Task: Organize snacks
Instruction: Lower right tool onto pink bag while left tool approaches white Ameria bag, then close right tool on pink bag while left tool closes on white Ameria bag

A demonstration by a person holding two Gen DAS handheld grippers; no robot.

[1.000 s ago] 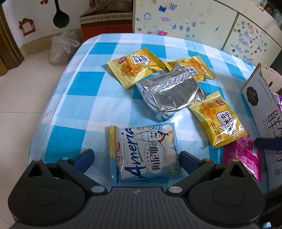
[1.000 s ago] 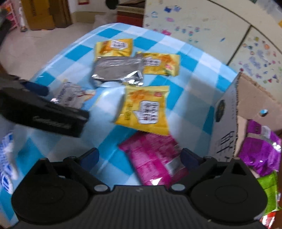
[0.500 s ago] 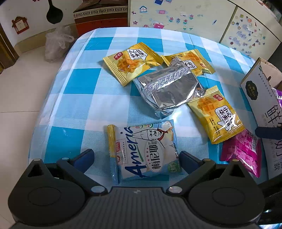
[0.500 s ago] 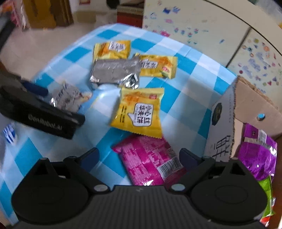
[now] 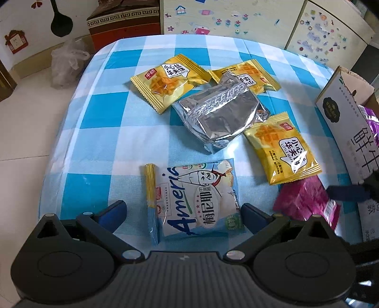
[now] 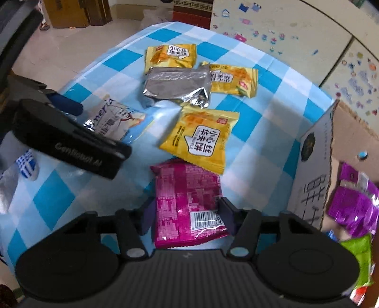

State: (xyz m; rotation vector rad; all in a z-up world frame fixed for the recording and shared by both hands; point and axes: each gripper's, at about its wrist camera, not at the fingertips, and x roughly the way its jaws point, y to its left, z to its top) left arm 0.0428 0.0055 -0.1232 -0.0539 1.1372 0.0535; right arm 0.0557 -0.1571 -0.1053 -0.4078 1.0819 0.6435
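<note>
- Blue-and-white checked cloth (image 5: 78, 147) covers a table standing before pale cupboard doors dotted with small stickers (image 5: 227, 21).
- Scattered on the cloth are three yellow waffle snack packets (image 5: 169, 79), partly overlapped by a crinkled silver foil pouch (image 5: 220, 116).
- The left gripper (image 5: 182, 213) stands wide open astride a white-and-blue snack bag printed with a cartoon chef (image 5: 194, 199); one blue finger lies just beside the bag's right edge, while the other is clear of it.
- The right gripper (image 6: 187, 215) has just been closing, and its jaws are now about half open around a magenta snack packet with a barcode (image 6: 187, 196). Both pads appear to sit against the packet's sides, but whether they press firmly cannot be told from the wrist view.
- That magenta packet lies flat on the cloth, its far end tucked under the nearest yellow packet.
- An open cardboard box with a white printed side (image 6: 312, 180) stands at the right edge, holding purple snack bags (image 6: 353, 208) and a green bag (image 6: 362, 260).
</note>
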